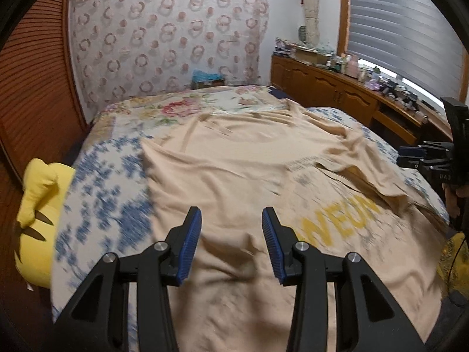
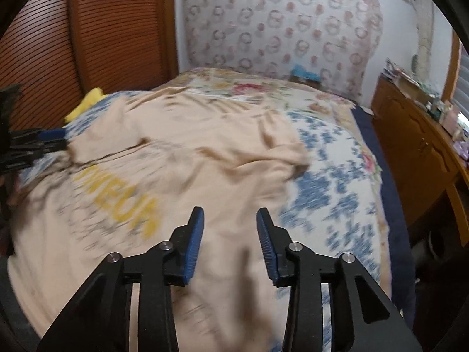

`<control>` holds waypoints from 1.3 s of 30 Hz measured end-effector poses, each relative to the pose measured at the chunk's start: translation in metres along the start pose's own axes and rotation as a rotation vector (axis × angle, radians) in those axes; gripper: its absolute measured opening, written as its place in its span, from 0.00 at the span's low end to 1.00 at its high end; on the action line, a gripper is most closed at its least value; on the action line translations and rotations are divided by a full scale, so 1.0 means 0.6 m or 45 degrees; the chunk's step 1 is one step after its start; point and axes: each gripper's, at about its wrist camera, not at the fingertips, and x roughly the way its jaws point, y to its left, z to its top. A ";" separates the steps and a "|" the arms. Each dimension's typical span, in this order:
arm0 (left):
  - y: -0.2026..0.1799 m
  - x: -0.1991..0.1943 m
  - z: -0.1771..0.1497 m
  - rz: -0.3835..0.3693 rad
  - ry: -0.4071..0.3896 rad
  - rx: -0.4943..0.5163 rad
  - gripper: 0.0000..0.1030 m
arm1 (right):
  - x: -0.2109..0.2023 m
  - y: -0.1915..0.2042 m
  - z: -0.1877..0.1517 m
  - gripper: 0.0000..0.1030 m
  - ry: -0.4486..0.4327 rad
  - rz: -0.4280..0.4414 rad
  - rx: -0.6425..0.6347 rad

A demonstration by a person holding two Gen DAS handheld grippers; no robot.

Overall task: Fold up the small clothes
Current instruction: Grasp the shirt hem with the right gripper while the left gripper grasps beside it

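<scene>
Left gripper [image 1: 231, 217]: black frame, blue ribbed pads, jaws partly open with nothing between them, hovering over the cloth.
Right gripper [image 2: 230, 215]: same build, jaws partly open and empty; no earlier view to compare.
Garment: beige cotton T-shirt with yellow lettering [image 1: 234, 161], spread across the bed from 6 to 12 o'clock in both views; one sleeve flopped inward at about 2 o'clock in the left view.
Step, judged: between grasps, next fold not yet begun.
Doing it well: flatten wrinkles first; pinch a single layer at hem and shoulder edge; lift both ends evenly; lay the fold straight.
Surface: bed with blue-and-pink floral quilt [image 2: 331, 193], soft, likely to bunch.
Yellow plush pillow [image 1: 38, 220]: at 9 o'clock, off the bed's edge.
Room: brown louvred wooden door [image 2: 88, 35], ring-patterned curtain [image 1: 164, 35], cluttered wooden dresser [image 1: 337, 88] under a window blind.
</scene>
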 end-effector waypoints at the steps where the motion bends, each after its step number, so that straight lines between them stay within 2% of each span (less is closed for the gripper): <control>1: 0.009 0.005 0.007 0.016 0.001 -0.004 0.40 | 0.007 -0.011 0.004 0.39 0.003 -0.008 0.008; 7: 0.051 0.045 0.038 0.086 0.031 -0.024 0.40 | 0.068 -0.077 0.030 0.44 0.035 -0.030 0.090; 12: 0.080 0.086 0.053 0.112 0.076 -0.040 0.40 | 0.117 -0.111 0.038 0.46 0.091 0.006 0.159; 19: 0.122 0.143 0.067 0.118 0.148 -0.083 0.40 | 0.157 -0.135 0.068 0.48 0.100 0.094 0.237; 27: 0.166 0.195 0.077 0.094 0.228 -0.140 0.40 | 0.193 -0.139 0.112 0.48 0.126 0.142 0.212; 28: 0.170 0.200 0.078 0.090 0.238 -0.141 0.40 | 0.198 -0.138 0.117 0.46 0.128 0.149 0.206; 29: 0.171 0.203 0.079 0.088 0.240 -0.140 0.40 | 0.203 -0.136 0.122 0.36 0.133 0.160 0.194; 32: 0.172 0.207 0.086 0.086 0.244 -0.131 0.40 | 0.211 -0.129 0.130 0.23 0.145 0.137 0.139; 39: 0.182 0.216 0.103 0.077 0.258 -0.131 0.40 | 0.211 -0.127 0.129 0.21 0.135 0.151 0.144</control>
